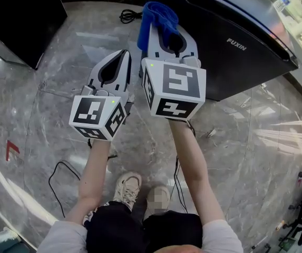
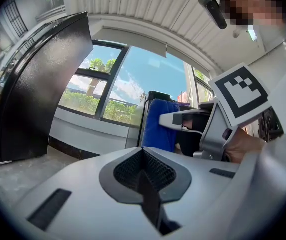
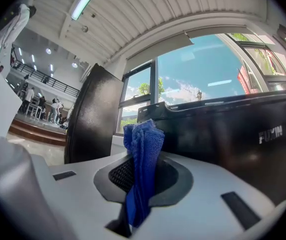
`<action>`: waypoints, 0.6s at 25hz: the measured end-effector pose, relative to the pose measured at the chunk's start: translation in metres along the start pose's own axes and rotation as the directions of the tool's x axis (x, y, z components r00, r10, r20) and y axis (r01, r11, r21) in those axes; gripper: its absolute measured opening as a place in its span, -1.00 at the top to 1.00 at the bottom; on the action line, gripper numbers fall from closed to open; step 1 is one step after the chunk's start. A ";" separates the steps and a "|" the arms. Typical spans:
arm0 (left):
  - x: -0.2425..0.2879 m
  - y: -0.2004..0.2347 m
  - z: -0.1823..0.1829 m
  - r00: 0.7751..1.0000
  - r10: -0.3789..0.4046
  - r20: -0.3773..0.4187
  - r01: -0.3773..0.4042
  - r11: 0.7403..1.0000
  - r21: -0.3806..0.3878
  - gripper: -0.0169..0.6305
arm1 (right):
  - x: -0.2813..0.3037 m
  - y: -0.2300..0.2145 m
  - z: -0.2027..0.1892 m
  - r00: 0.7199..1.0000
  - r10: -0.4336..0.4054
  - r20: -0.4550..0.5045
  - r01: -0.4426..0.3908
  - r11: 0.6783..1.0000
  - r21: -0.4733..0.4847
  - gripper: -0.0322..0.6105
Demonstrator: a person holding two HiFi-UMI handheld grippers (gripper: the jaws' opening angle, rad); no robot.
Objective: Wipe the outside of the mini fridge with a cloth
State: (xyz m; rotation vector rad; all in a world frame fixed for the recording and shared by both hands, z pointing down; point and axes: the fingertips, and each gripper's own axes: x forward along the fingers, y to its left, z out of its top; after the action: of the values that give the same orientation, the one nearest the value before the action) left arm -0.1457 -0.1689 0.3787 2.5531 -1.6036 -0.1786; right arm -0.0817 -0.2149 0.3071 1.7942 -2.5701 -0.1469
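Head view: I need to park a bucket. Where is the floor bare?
Bare floor between the black cabinet and the left gripper; also below the mini fridge, at right. Crowded by cables around the feet.

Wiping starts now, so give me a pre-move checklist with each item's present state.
1. Blue woven cloth clamped in right gripper: ok.
2. Left gripper shut and empty: ok.
3. Glossy black mini fridge ahead of the cloth: ok.
4. Cloth touching the fridge: cannot tell.
5. Coiled black cable free of both grippers: ok.
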 end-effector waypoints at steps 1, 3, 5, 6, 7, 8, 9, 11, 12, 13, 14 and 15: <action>0.000 -0.002 -0.001 1.000 -0.005 -0.003 0.005 1.000 0.003 0.93 | -0.003 -0.003 0.000 1.000 -0.007 0.002 0.007 1.000 -0.006 0.70; 0.002 -0.008 0.000 1.000 -0.018 -0.005 0.018 1.000 0.011 0.93 | -0.011 -0.012 0.002 1.000 -0.023 0.005 0.023 1.000 -0.016 0.70; 0.005 -0.017 -0.001 0.999 -0.034 -0.006 0.034 0.999 0.014 0.93 | -0.019 -0.024 0.002 0.999 -0.041 0.006 0.041 0.999 -0.015 0.70; 0.007 -0.022 -0.001 0.999 -0.043 -0.008 0.043 0.999 0.015 0.93 | -0.024 -0.031 0.002 0.999 -0.052 0.007 0.052 0.999 -0.012 0.70; 0.009 -0.027 -0.002 0.999 -0.052 -0.011 0.053 0.998 0.022 0.93 | -0.030 -0.038 0.002 0.998 -0.064 0.008 0.064 0.998 -0.010 0.70; 0.011 -0.034 -0.004 0.998 -0.062 -0.016 0.063 0.997 0.035 0.93 | -0.035 -0.045 0.002 0.997 -0.076 0.008 0.076 0.997 -0.011 0.70; 0.013 -0.041 -0.006 0.997 -0.072 -0.022 0.073 0.996 0.055 0.93 | -0.040 -0.052 0.002 0.996 -0.089 0.010 0.089 0.996 -0.016 0.70; 0.016 -0.057 -0.009 0.995 -0.097 -0.035 0.100 0.991 0.086 0.93 | -0.050 -0.066 0.001 0.993 -0.115 0.013 0.116 0.993 -0.038 0.70; 0.018 -0.065 -0.011 0.993 -0.112 -0.039 0.116 0.989 0.090 0.93 | -0.055 -0.073 0.001 0.992 -0.129 0.014 0.129 0.990 -0.047 0.70; 0.021 -0.073 -0.012 0.991 -0.128 -0.040 0.131 0.988 0.087 0.93 | -0.060 -0.081 0.000 0.990 -0.142 0.015 0.142 0.989 -0.051 0.70; 0.024 -0.081 -0.014 0.989 -0.141 -0.041 0.144 0.986 0.082 0.93 | -0.065 -0.088 0.000 0.988 -0.152 0.015 0.153 0.987 -0.051 0.70; 0.027 -0.088 -0.016 0.988 -0.151 -0.041 0.154 0.985 0.078 0.93 | -0.070 -0.095 0.000 0.987 -0.162 0.016 0.163 0.985 -0.051 0.70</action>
State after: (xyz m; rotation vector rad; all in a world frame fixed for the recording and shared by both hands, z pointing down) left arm -0.0536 -0.1543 0.3788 2.7251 -1.4314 -0.0834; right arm 0.0314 -0.1822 0.3034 1.9881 -2.4015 -0.2230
